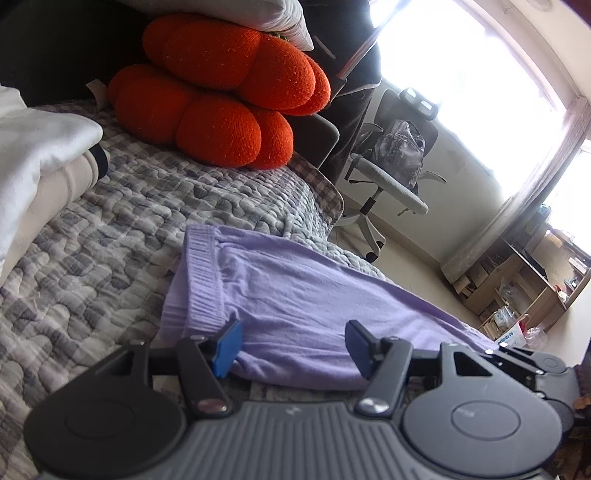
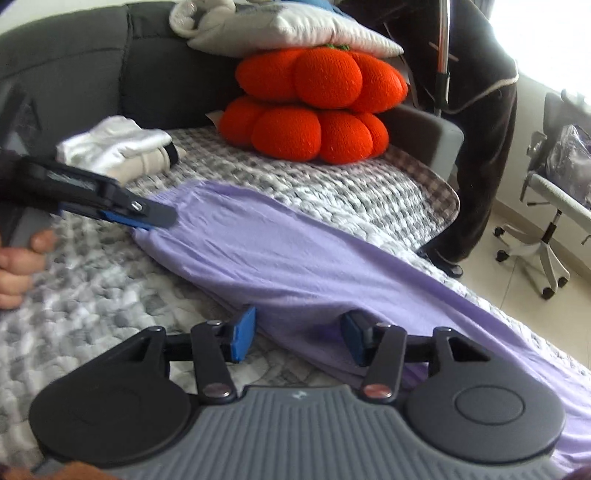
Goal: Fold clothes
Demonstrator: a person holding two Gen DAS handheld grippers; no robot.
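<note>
2 grippers: both work at 1 lavender garment on a bed.
Bed (image 2: 369,199): covered by a grey and white checked quilt, with a dark grey padded headboard (image 2: 92,74) at its far edge.
Lavender garment (image 2: 295,266): spread flat in a long band across the quilt, running from the middle of the bed toward the near right edge, where it drapes over; its ribbed hem (image 1: 201,277) faces the folded pile.
Orange cushions (image 2: 317,110): 2 lobed knitted ones stacked at the far right corner of the bed, with a white pillow (image 2: 295,29) on top.
Folded clothes (image 2: 118,147): a white and cream pile near the far left edge, well apart from the lavender garment.
Office chair (image 1: 391,173): on the floor beyond the bed's right edge, a bag on its seat.
Left gripper (image 1: 291,343): jaws wide apart in its own view, blue pads level with the garment's near edge, nothing clamped; in the right wrist view (image 2: 155,218) its tip touches the garment's end.
Right gripper (image 2: 297,338): jaws wide apart, straddling the garment's near edge, which lies between the blue pads without being pinched.
Hand (image 2: 18,266): at the left edge of the right wrist view, holding the left gripper's handle.
</note>
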